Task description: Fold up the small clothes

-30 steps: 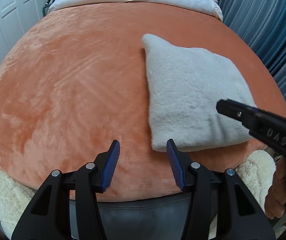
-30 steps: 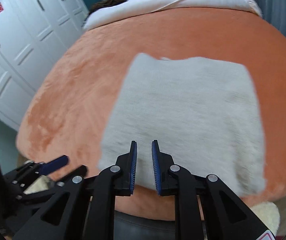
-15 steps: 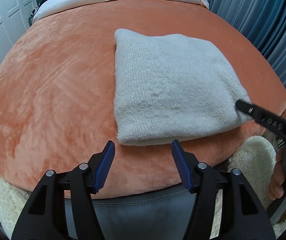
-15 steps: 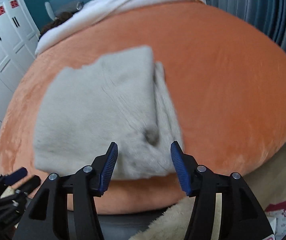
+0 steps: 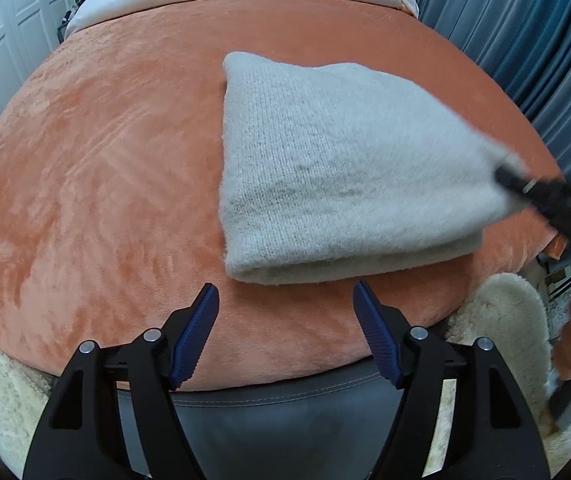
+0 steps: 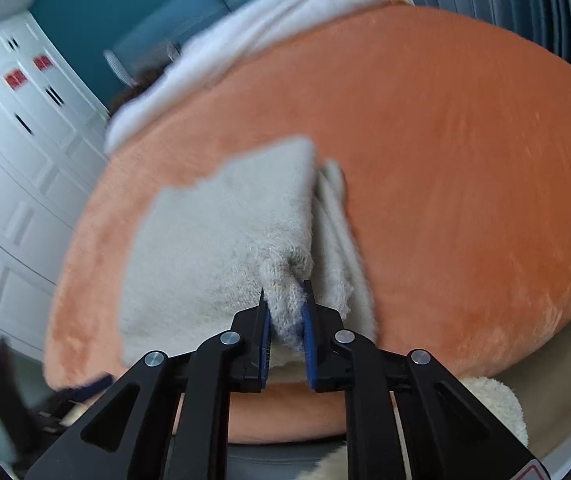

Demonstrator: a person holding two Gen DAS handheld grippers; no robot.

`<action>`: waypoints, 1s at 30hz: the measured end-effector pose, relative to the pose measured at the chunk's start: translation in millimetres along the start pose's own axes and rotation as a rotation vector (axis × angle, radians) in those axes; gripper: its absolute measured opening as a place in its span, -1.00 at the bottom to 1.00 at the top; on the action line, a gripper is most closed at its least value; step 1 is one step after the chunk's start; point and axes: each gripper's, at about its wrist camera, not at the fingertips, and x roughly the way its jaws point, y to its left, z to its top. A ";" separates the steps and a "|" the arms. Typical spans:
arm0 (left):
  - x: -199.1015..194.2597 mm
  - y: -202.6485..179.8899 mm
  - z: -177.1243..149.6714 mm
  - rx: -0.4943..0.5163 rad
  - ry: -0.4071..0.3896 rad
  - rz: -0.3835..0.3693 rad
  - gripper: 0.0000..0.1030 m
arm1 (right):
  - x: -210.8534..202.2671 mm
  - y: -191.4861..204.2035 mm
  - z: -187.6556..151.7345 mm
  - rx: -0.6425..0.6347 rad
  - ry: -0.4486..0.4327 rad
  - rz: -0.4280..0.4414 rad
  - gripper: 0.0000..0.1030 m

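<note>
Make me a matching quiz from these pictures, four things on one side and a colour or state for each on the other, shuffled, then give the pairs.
Things:
1. sweater
2. blanket
3. left gripper
4. right gripper

States:
A. orange plush
B. jaws closing on knit fabric
C. grey, folded
D. jaws opening, nothing between them

Pairs: 1-C, 2-A, 3-D, 4-B
</note>
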 end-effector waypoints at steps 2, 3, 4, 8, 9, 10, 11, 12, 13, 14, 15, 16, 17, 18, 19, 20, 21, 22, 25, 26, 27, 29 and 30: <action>0.5 -2.7 0.6 0.009 0.000 0.001 0.38 | 22.7 -4.8 -12.6 0.033 0.080 -0.025 -0.55; 0.6 -3.8 0.8 0.018 -0.001 0.004 0.43 | 22.3 -7.8 -17.2 0.057 0.072 -0.002 -0.52; 0.6 -3.6 0.6 0.022 -0.002 0.006 0.44 | 16.4 -8.5 -19.0 0.069 0.046 0.009 -0.47; 7.8 -2.6 1.2 0.010 0.019 0.011 0.49 | 15.7 -9.1 -15.4 0.063 0.043 0.015 -0.18; 8.8 -3.6 1.8 0.006 0.024 0.009 0.49 | 22.0 -9.5 -14.8 0.064 0.066 0.016 -0.18; 9.0 -5.2 2.5 0.003 0.025 0.006 0.49 | 26.8 -9.6 -14.6 0.064 0.078 0.013 -0.18; 7.9 -7.7 3.1 0.004 0.021 0.004 0.49 | 28.0 -8.9 -12.6 0.064 0.080 0.014 -0.50; 6.3 -8.9 3.6 0.008 0.015 0.003 0.49 | 25.2 -6.6 -9.7 0.063 0.073 0.049 -0.70; 4.1 -10.7 4.0 0.014 0.007 0.003 0.53 | 14.7 -3.7 -5.9 0.065 0.052 0.077 -0.75; 2.0 -11.7 4.5 0.020 0.000 0.005 0.56 | 0.7 1.2 0.4 0.063 0.000 0.099 -0.77; 0.2 -11.8 5.1 0.024 -0.007 0.010 0.60 | -12.4 4.5 4.2 0.049 -0.046 0.114 -0.78; -0.6 -11.4 5.8 0.023 -0.009 0.012 0.60 | -25.1 6.9 7.6 0.032 -0.089 0.109 -0.79; -0.2 -10.6 6.2 0.021 -0.009 0.012 0.61 | -31.7 7.4 9.9 0.021 -0.110 0.093 -0.79; 1.5 -9.2 6.7 0.015 -0.005 0.015 0.61 | -31.7 5.7 10.5 0.014 -0.108 0.075 -0.79; 4.1 -7.9 6.9 0.010 0.003 0.020 0.61 | -22.4 1.4 8.9 0.006 -0.077 0.040 -0.79; 6.8 -7.0 6.9 0.003 0.012 0.022 0.61 | -5.1 -4.0 4.7 -0.006 -0.026 -0.015 -0.79; 8.4 -6.5 6.5 -0.003 0.019 0.019 0.61 | 22.7 -10.8 -4.3 -0.026 0.069 -0.080 -0.79; 9.4 -6.7 6.2 -0.010 0.025 0.014 0.61 | 38.3 -15.2 -11.6 -0.024 0.119 -0.092 -0.79; -2.5 -5.5 9.5 -0.018 -0.014 -0.009 0.61 | 24.0 -13.9 -8.3 0.003 0.077 -0.066 -0.72; -7.8 -4.0 12.8 -0.024 -0.033 -0.017 0.61 | 17.8 -13.2 -4.9 0.018 0.068 -0.053 -0.63; -14.4 -2.4 19.4 -0.037 -0.053 -0.029 0.61 | 13.9 -12.8 -1.7 0.033 0.065 -0.046 -0.55; -22.8 -0.5 34.9 -0.053 -0.092 -0.051 0.62 | 5.3 -11.3 5.1 0.057 0.061 -0.027 -0.52; -24.2 -0.4 46.4 -0.059 -0.110 -0.046 0.62 | 0.0 -8.7 8.6 0.061 0.045 -0.018 -0.52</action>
